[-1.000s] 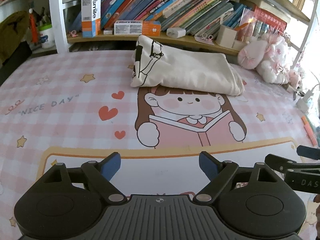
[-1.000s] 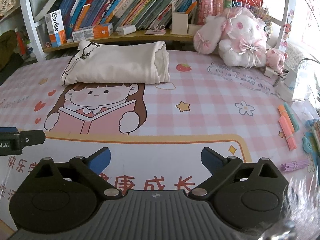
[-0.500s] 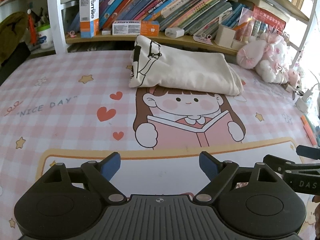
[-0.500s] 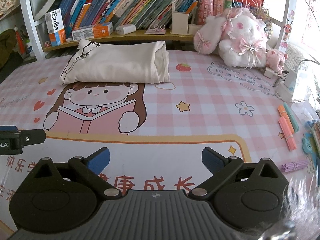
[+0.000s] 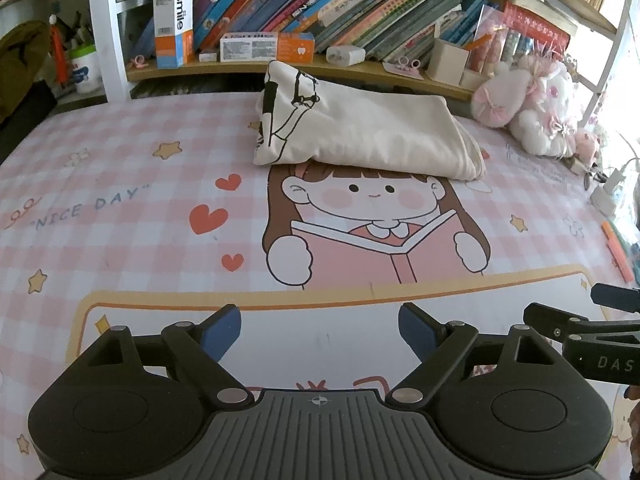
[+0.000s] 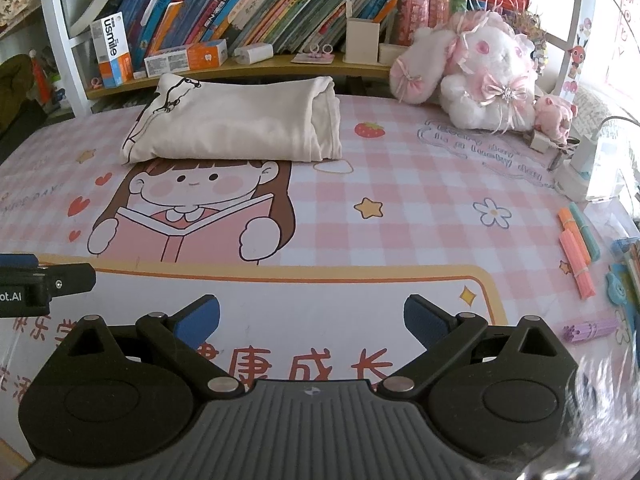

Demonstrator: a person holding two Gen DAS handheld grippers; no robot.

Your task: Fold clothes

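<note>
We note folded cream garment (image 5: 368, 136) far on surface (image 5: 120, 200); left hand-held gripper (image 5: 320, 332) and right hand-held gripper (image 6: 312, 320) both wide apart, empty

The left gripper (image 5: 320, 330) is matte black — two round housings, silver rivets, a ribbed grey centre plate with a crosshair mark, blue-padded fingers (image 5: 220, 330). The right gripper (image 6: 312, 320) matches it — white lettering marks its side.
</note>
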